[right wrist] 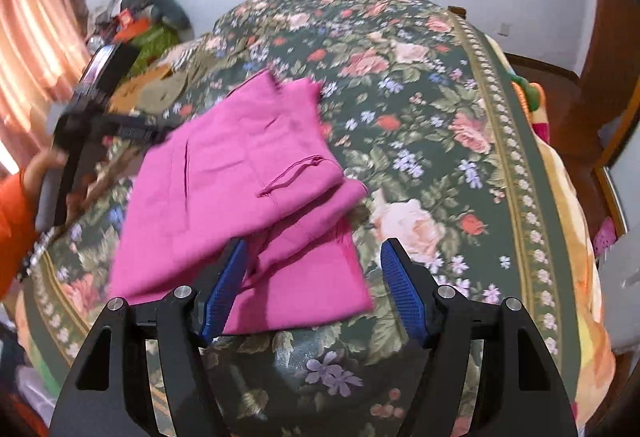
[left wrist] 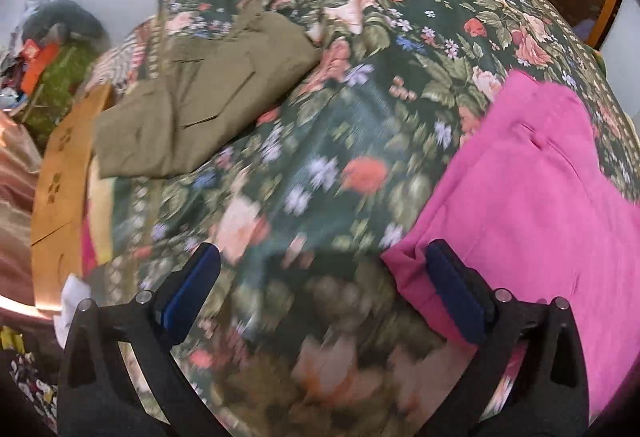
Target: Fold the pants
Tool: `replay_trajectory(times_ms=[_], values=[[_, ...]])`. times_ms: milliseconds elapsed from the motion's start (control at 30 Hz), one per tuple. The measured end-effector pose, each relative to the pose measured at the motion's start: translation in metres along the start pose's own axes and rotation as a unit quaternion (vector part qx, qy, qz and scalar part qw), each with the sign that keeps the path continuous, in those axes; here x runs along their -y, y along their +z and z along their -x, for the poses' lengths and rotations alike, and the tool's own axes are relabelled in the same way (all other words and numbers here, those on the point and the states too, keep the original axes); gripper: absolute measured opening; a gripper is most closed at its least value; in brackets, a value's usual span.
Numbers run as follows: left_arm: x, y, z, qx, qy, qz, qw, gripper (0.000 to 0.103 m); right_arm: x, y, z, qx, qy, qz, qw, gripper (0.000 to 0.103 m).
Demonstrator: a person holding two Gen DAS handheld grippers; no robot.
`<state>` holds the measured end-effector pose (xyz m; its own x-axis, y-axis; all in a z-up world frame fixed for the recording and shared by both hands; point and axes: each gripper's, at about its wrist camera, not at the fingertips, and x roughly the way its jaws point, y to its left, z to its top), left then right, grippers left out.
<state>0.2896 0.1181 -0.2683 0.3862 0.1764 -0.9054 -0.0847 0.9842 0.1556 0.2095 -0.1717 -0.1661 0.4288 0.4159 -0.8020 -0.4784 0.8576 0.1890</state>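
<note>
Pink pants (right wrist: 240, 173) lie folded on the floral bedspread (right wrist: 420, 109), with a drawstring showing on top. My right gripper (right wrist: 315, 244) hovers over their near edge, open, with pink cloth beneath the gap and no pad pressing on it. In the left wrist view the pink pants (left wrist: 520, 205) fill the right side. My left gripper (left wrist: 320, 249) stands wide open over bare bedspread (left wrist: 320, 117), its right finger (left wrist: 452, 285) at the pants' near corner. The right wrist view shows the left gripper (right wrist: 132, 131) blurred at the pants' left edge, held by a hand in an orange sleeve (right wrist: 16, 213).
Olive pants (left wrist: 208, 93) lie folded at the bed's far left, next to a cardboard box (left wrist: 60, 177). A pile of clutter (right wrist: 140, 17) sits by the wall and a pink curtain (right wrist: 32, 37) hangs at left. An orange blanket (right wrist: 560, 165) edges the bed's right side.
</note>
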Motion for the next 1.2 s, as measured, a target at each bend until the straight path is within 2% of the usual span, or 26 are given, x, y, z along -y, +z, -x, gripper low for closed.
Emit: replay_trajectory(times_ms=[233, 500, 600, 733, 833, 967, 1200], values=[[0.000, -0.043, 0.037, 0.020, 0.048, -0.003, 0.9986, 0.103, -0.012, 0.002, 0.022, 0.016, 0.021, -0.005, 1.000, 0.065], [-0.020, -0.067, 0.053, 0.000, -0.005, 0.061, 0.9982, 0.103, -0.022, -0.005, 0.005, -0.003, 0.034, 0.005, 0.999, 0.065], [-0.022, -0.072, 0.055, 0.001, -0.010, 0.052, 0.9986, 0.103, -0.017, -0.004, -0.006, -0.010, 0.023, -0.002, 1.000, 0.055], [-0.032, -0.082, 0.054, -0.004, -0.022, 0.060, 0.9979, 0.103, -0.015, -0.005, -0.028, -0.039, 0.012, 0.020, 0.999, 0.048], [-0.040, -0.082, 0.056, -0.009, -0.025, 0.070, 0.9972, 0.103, -0.011, -0.003, -0.030, -0.037, -0.005, 0.038, 0.999, 0.048], [-0.042, -0.077, 0.070, 0.017, -0.013, 0.059, 0.9980, 0.099, -0.002, 0.007, -0.031, -0.044, -0.020, 0.041, 0.998, 0.048], [-0.030, -0.034, 0.093, 0.078, -0.055, 0.043, 0.9945, 0.099, 0.001, 0.036, -0.015, -0.002, -0.018, 0.037, 0.999, 0.048]])
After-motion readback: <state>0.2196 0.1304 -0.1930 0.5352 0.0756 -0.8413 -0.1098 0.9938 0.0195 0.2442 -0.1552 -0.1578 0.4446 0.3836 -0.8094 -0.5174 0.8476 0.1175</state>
